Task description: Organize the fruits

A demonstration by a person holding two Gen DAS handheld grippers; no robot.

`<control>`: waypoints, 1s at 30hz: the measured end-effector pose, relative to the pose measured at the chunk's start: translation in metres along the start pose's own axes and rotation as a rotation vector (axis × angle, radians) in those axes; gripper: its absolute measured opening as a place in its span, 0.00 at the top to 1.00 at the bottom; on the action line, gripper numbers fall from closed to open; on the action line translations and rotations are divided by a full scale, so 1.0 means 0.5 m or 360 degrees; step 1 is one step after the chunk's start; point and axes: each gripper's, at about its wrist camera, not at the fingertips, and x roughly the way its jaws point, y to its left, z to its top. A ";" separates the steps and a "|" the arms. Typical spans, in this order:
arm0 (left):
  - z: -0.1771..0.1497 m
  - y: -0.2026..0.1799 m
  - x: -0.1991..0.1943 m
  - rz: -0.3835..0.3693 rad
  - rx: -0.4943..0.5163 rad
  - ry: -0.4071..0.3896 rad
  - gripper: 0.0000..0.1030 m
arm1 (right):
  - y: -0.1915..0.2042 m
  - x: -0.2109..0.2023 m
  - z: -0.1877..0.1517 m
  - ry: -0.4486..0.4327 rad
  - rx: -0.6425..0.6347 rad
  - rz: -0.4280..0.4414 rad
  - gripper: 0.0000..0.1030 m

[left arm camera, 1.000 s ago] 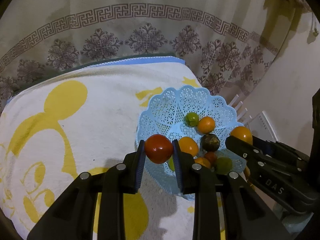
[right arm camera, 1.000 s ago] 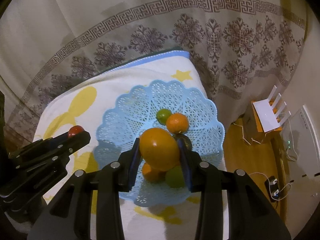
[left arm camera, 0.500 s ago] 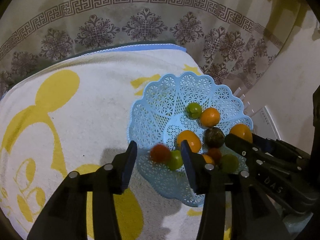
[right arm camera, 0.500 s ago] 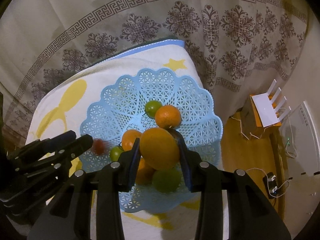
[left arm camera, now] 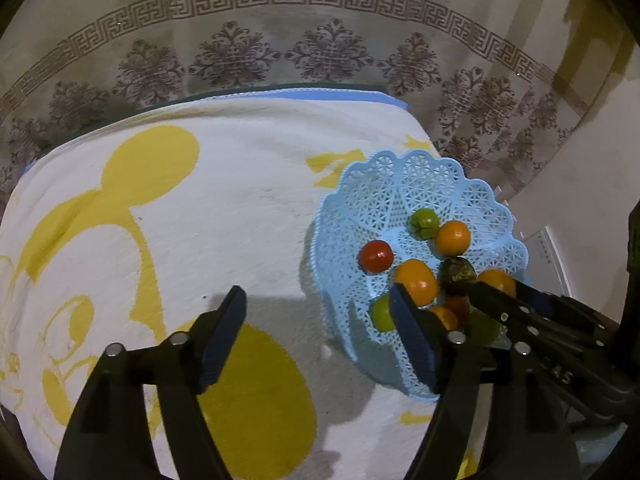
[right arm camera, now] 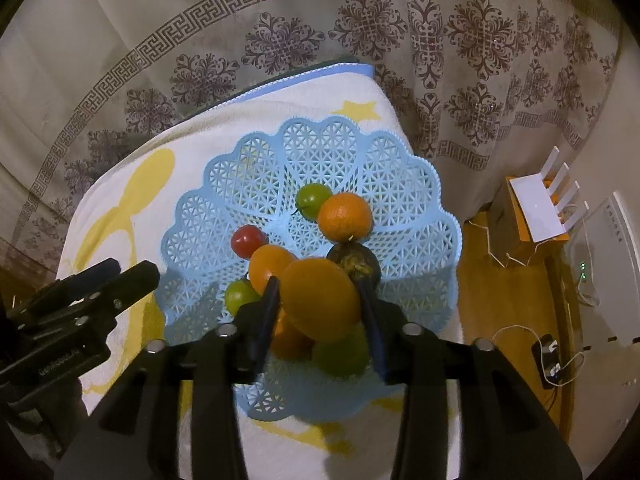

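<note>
A light blue lattice basket (left arm camera: 404,184) (right arm camera: 320,152) stands on a white and yellow towel (left arm camera: 200,216) and holds several oranges and green fruits. A red tomato (left arm camera: 375,256) (right arm camera: 248,240) lies in its left part. My left gripper (left arm camera: 316,320) is open and empty, just left of the basket's near rim. It also shows in the right wrist view (right arm camera: 124,276). My right gripper (right arm camera: 318,300) is shut on a large orange (right arm camera: 320,300) above the basket's near part; this orange (left arm camera: 498,282) also shows in the left wrist view.
A patterned curtain (left arm camera: 320,52) hangs behind the table. To the right, on the wooden floor (right arm camera: 520,280), stand a white router (right arm camera: 540,208), a white appliance and cables. The towel's left side (left arm camera: 120,240) is bare.
My left gripper opened and dropped the red tomato, which now rests in the basket. The left gripper pulled back to the left. My right gripper still holds the orange, lower over the basket.
</note>
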 end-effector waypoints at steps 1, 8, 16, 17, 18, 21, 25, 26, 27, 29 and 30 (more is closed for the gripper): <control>-0.001 0.002 -0.001 0.0005 -0.0004 0.0000 0.26 | 0.001 -0.007 -0.001 -0.0027 -0.0006 -0.0008 0.34; -0.013 0.014 -0.016 0.0040 -0.0025 0.0002 0.19 | -0.004 -0.034 -0.004 -0.0055 0.0018 -0.0017 0.34; -0.027 0.019 -0.048 0.0071 -0.0024 -0.0027 0.18 | 0.002 -0.062 -0.034 -0.0060 0.0017 -0.0019 0.33; -0.030 0.019 -0.053 0.0075 -0.0020 -0.0032 0.18 | 0.002 -0.065 -0.039 -0.0059 0.0015 -0.0021 0.33; -0.033 0.019 -0.060 0.0082 -0.0014 -0.0043 0.18 | 0.003 -0.067 -0.044 -0.0058 0.0016 -0.0022 0.33; -0.037 0.020 -0.075 0.0094 -0.0006 -0.0064 0.18 | 0.005 -0.078 -0.055 -0.0061 0.0022 -0.0022 0.31; -0.043 0.016 -0.097 0.0129 0.0015 -0.0095 0.15 | 0.009 -0.100 -0.065 -0.0093 0.0024 -0.0017 0.27; -0.044 0.016 -0.103 0.0136 0.0021 -0.0104 0.14 | 0.011 -0.106 -0.068 -0.0101 0.0026 -0.0015 0.26; -0.046 0.014 -0.112 0.0143 0.0030 -0.0118 0.14 | 0.013 -0.114 -0.070 -0.0114 0.0024 -0.0011 0.26; -0.047 0.009 -0.131 0.0157 0.0056 -0.0147 0.14 | 0.019 -0.127 -0.071 -0.0135 0.0017 -0.0005 0.25; -0.049 0.007 -0.138 0.0159 0.0064 -0.0159 0.14 | 0.022 -0.135 -0.072 -0.0146 0.0013 -0.0001 0.25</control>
